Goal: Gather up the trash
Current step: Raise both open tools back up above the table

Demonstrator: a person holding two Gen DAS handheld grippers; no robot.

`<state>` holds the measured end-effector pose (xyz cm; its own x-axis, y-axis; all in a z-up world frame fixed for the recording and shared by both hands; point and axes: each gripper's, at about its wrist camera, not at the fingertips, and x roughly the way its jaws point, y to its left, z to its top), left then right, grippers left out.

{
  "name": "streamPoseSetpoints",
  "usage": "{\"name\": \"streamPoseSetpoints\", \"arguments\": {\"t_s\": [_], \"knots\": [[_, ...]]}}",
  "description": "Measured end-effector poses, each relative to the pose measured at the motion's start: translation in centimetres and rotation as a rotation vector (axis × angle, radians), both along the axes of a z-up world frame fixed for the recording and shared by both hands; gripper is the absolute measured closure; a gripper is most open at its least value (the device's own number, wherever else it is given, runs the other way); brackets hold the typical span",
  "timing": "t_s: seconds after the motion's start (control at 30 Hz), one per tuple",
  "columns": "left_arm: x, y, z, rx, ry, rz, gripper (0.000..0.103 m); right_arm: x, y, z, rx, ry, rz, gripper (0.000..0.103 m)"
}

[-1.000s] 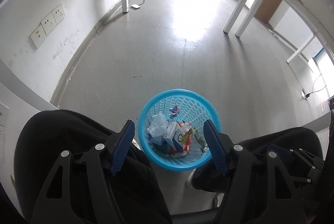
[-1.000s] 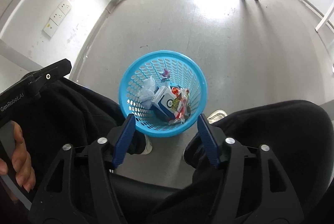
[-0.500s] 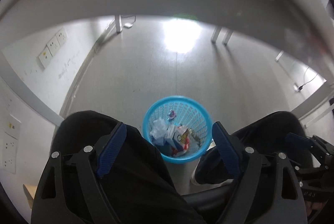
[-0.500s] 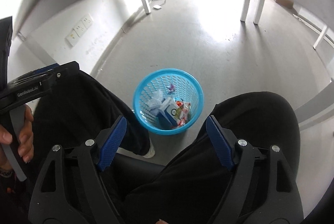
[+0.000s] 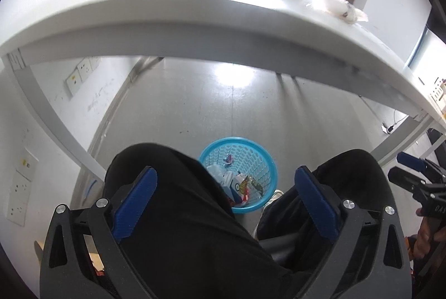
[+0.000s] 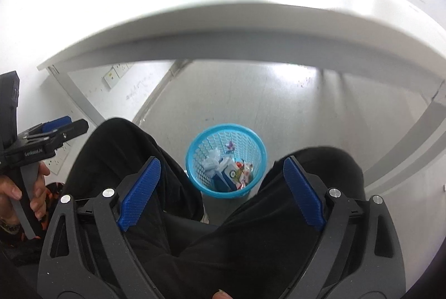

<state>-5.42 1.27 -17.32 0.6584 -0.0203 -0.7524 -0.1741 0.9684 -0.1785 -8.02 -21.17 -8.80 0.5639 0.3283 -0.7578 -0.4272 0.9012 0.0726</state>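
**Both grippers spread wide above the lap, basket on the floor below**

Left gripper is held over the seated person's black-trousered legs, its blue ribbed pads far apart and nothing between them. Right gripper sits in the same pose, blue pads wide and empty; it also shows at the right edge of the left wrist view, and the left one shows at the left edge of the right wrist view, gripped by a bare hand.

Between the person's knees, on the pale grey floor, stands the round light-blue plastic mesh basket, upright. Inside it lie crumpled clear plastic, a blue-and-white carton, red and orange wrappers and a small purple scrap near the far wall of the basket.

Over all this arches the white surface with its grey frame. On top of it, toward the far right in the left wrist view, rests a heap of crumpled whitish plastic and paper trash; the glare hides its details. White wall sockets are mounted on the wall at left.
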Motion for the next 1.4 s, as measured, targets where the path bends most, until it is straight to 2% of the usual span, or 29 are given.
{"name": "streamPoseSetpoints", "arguments": {"t_s": [0.23, 0.4, 0.67, 0.77, 0.93, 1.03, 1.1, 1.2, 1.3, 1.37, 1.4], "knots": [[0.5, 0.3, 4.7, 0.018, -0.107, -0.015, 0.006, -0.2, 1.4, 5.6, 0.06, -0.099, 0.033, 0.01], [0.9, 1.5, 8.4, 0.068, -0.192, -0.006, 0.006, 0.7, 2.7, 9.5, 0.086, -0.182, 0.055, 0.009], [3.7, 3.3, 12.6, 0.088, -0.269, 0.01, 0.006, 5.0, 4.4, 14.7, 0.106, -0.284, 0.034, 0.009], [5.2, 3.7, 13.3, 0.085, -0.275, 0.014, 0.006, 6.8, 5.4, 15.7, 0.128, -0.273, 0.048, 0.009], [8.5, 4.5, 12.6, 0.085, -0.247, 0.016, 0.006, 10.2, 7.2, 15.6, 0.194, -0.196, 0.062, 0.009], [11.1, 5.4, 11.7, 0.022, -0.211, -0.007, 0.006, 12.0, 8.3, 15.6, 0.226, -0.158, 0.076, 0.009], [12.5, 6.3, 11.2, -0.019, -0.182, -0.014, 0.007, 13.3, 9.2, 15.8, 0.201, -0.165, 0.069, 0.009], [13.7, 6.4, 11.5, -0.009, -0.193, -0.019, 0.007, 15.2, 10.2, 16.1, 0.165, -0.175, 0.056, 0.01], [15.4, 6.7, 11.7, -0.01, -0.188, -0.036, 0.007, 17.4, 11.4, 15.8, 0.132, -0.153, 0.054, 0.018], [16.7, 6.8, 11.7, -0.018, -0.177, -0.039, 0.007, 19.1, 11.6, 15.4, 0.169, -0.109, 0.051, 0.028], [17.1, 6.8, 11.8, -0.022, -0.172, -0.047, 0.007, 20.0, 11.9, 15.3, 0.172, -0.088, 0.045, 0.029]]}}
